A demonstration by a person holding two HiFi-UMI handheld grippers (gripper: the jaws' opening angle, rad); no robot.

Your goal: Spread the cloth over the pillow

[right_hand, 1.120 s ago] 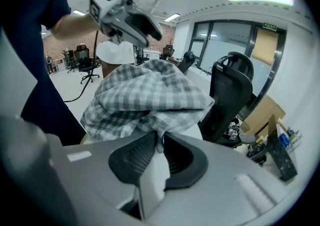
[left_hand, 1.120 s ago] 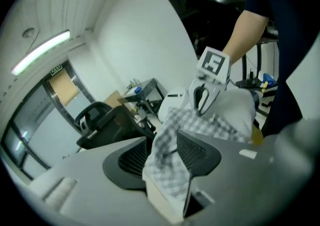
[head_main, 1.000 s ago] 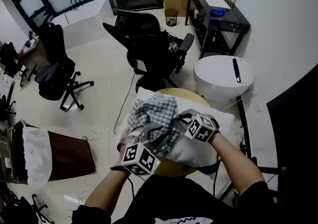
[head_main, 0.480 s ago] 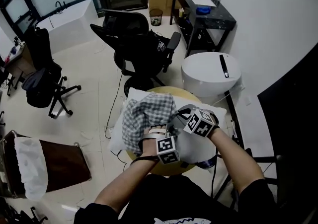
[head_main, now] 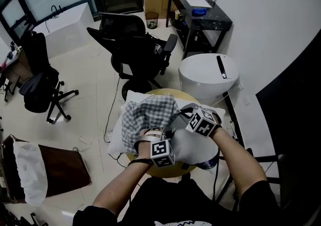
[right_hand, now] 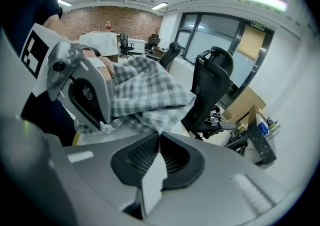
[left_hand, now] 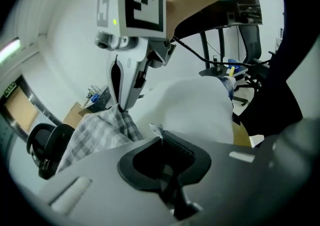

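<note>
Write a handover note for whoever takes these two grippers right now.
Left gripper: jaws have just closed and pinch a bit of the checked cloth.
Right gripper: shut on the cloth's edge.
Cloth: bunched up on part of the white pillow; the part near the right hand is bare.
Done: cloth gripped by both.
Left: pull the grips apart and draw the cloth flat across the pillow.

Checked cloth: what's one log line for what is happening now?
left gripper: just closed, pinching grey-and-white checked cloth edge | right gripper: shut on cloth | cloth: bunched on white pillow, not spread
</note>
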